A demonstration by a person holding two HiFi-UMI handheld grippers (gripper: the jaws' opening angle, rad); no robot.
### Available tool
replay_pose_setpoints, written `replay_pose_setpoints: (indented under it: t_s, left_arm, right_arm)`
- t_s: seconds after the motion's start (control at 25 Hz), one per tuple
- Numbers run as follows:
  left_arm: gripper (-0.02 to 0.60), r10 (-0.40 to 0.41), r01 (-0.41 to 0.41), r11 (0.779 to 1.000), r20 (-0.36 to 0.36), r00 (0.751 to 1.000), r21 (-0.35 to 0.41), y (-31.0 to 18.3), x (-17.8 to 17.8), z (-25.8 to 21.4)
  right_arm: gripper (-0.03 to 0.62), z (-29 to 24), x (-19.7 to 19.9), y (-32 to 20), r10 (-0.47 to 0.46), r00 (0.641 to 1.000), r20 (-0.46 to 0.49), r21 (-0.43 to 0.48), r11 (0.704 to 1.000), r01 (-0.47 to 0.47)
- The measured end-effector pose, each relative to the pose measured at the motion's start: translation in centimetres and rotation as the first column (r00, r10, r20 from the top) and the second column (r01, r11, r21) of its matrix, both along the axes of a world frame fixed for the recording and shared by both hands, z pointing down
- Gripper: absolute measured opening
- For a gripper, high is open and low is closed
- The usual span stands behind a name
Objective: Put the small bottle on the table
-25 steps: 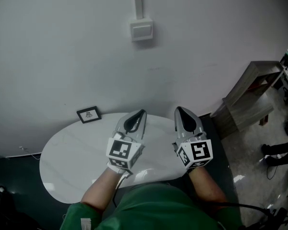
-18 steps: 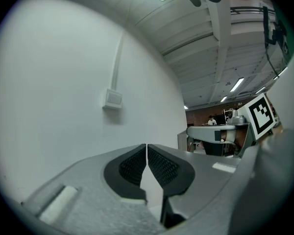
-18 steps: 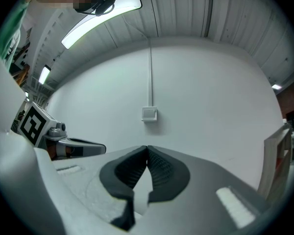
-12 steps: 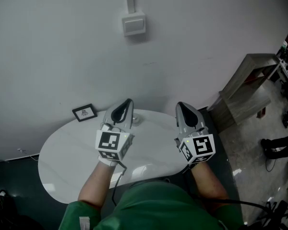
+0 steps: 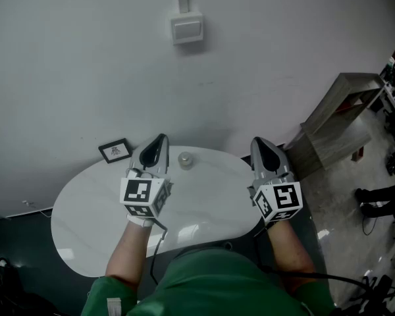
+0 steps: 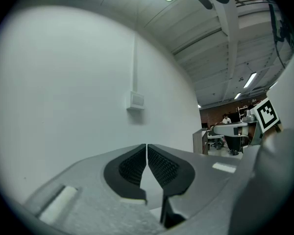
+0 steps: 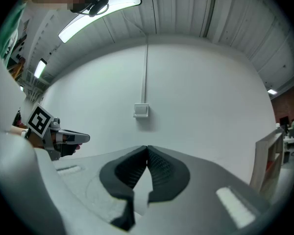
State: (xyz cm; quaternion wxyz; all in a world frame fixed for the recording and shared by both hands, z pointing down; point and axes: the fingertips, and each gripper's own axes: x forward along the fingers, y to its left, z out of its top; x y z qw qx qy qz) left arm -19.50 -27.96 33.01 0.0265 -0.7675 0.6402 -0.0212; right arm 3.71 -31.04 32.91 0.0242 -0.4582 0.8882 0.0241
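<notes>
Both empty — left gripper [image 5: 161, 138], right gripper [image 5: 259, 141] fingers [image 7: 130, 173] pressed together.

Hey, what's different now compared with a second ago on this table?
The left gripper slid left across the table, uncovering the small bottle, which stands alone on it. The right gripper drifted slightly right. Both grippers' jaws stayed together, empty; the small picture frame and wall switch did not move.

Dim, even ceiling light; gripper views fisheye-warped.
</notes>
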Motion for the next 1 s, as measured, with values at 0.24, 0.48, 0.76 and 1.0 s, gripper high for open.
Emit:
replay_pose_setpoints:
  t_s: [0.24,0.48,0.76,1.0]
  left_arm:
    - [0.018,-0.032,0.032,0.999,-0.018,0.999,-0.036,0.7,-1.5,1.5]
    - [0.018,-0.041,0.039,0.998,-0.027,0.999,-0.057,0.5,-2.3,2.6]
    - [0.018,-0.045,0.041,0.995,-0.047,0.998,-0.086,-0.2,-3.0,4.3]
    - [0.018,-0.033,0.029,0.997,-0.059,0.998,-0.078,-0.9,-3.0,4.2]
  right_arm:
    - [0.002,0.8,0.2,0.1,0.011,1.000,0.001,-0.018,1.000,-0.011]
    - [0.002,1.0,0.1,-0.1,0.014,1.000,0.005,-0.026,1.000,-0.014]
    - [0.002,1.0,0.4,-0.1,0.026,1.000,-0.001,-0.025,0.999,-0.026]
    - [0.002,1.1,0.6,-0.1,0.038,0.999,-0.002,-0.022,0.999,-0.038]
